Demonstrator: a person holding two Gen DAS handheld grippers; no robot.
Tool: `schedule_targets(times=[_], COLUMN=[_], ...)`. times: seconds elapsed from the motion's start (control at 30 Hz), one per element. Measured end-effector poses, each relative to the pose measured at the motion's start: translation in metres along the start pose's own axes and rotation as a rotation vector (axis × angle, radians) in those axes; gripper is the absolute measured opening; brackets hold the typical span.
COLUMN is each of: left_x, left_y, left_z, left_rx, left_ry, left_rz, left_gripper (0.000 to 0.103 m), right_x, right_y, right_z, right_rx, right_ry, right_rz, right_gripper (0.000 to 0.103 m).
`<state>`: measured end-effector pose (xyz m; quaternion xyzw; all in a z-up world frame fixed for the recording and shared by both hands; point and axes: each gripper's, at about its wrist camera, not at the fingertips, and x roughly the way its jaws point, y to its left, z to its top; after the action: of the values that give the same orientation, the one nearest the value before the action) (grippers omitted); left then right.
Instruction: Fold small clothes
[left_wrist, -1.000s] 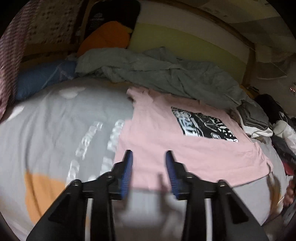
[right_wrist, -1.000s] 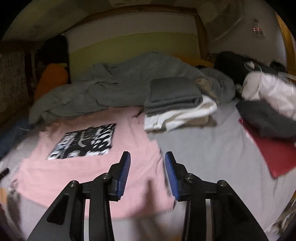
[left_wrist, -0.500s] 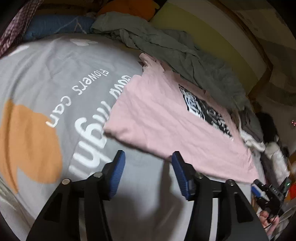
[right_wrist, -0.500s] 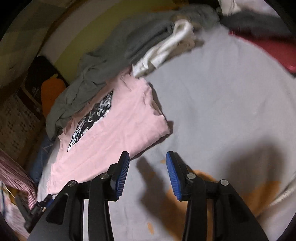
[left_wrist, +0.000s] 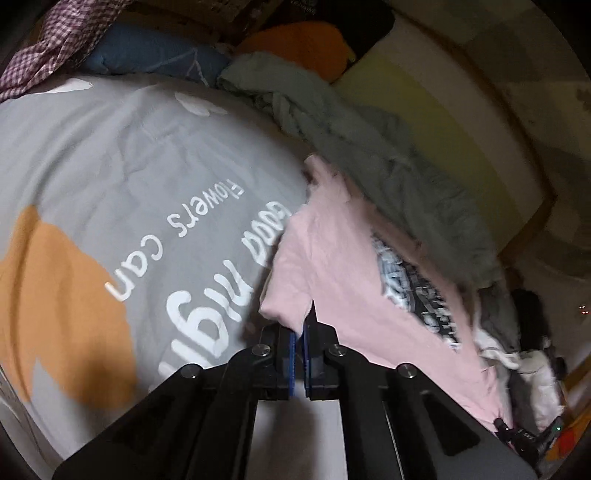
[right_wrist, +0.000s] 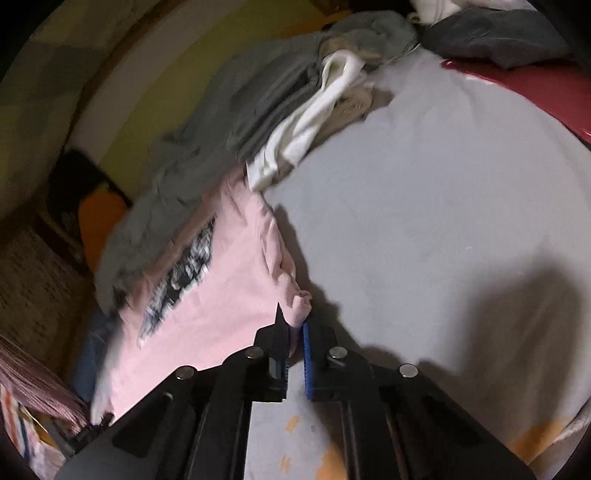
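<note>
Left wrist view: the left gripper (left_wrist: 300, 332) reaches low over the grey printed bedsheet (left_wrist: 110, 177), its blue-padded jaws pinched nearly together on the near corner of the pink cotton T-shirt with a black-and-white graphic (left_wrist: 343, 266). Right wrist view shows the right gripper (right_wrist: 295, 328) tilted likewise, jaws narrow, clamping the bunched opposite corner of that shirt (right_wrist: 221, 295), which lies spread on the bed beside a crumpled grey blanket (right_wrist: 207, 155) and a folded white garment (right_wrist: 310, 110)
</note>
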<state>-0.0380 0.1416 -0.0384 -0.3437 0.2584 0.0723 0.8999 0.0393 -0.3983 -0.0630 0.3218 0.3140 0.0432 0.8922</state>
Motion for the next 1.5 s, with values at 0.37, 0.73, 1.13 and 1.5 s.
schedule_targets(times=[0.37,0.73,1.13,1.5], left_x=[-0.097,-0.080,0.030,0.112], left_y=[-0.001,0.000,-0.019,-0.028], left_z=[-0.008,-0.004,0.070,0.095], left_rx=[0.041,0.034,-0.087,0.003], left_ry=[-0.080,-0.023,0.075,0.126], left_rz=[-0.044,0.016,-0.055,0.058], left_gripper=[0.003,0.003,0.003,0.005], right_x=[-0.116,-0.108,-0.014,0.091], right_y=[0.015,-0.005,0.060,0.090], right_z=[-0.036,-0.045,0.029,0.075], right_rx=[-0.014,0.030,-0.010,-0.131], right_ry=[-0.080,-0.037,-0.079,0.002], right_rz=[0.043,0.037,-0.055,-0.172], right_gripper=[0.003,0.003,0.003,0.003])
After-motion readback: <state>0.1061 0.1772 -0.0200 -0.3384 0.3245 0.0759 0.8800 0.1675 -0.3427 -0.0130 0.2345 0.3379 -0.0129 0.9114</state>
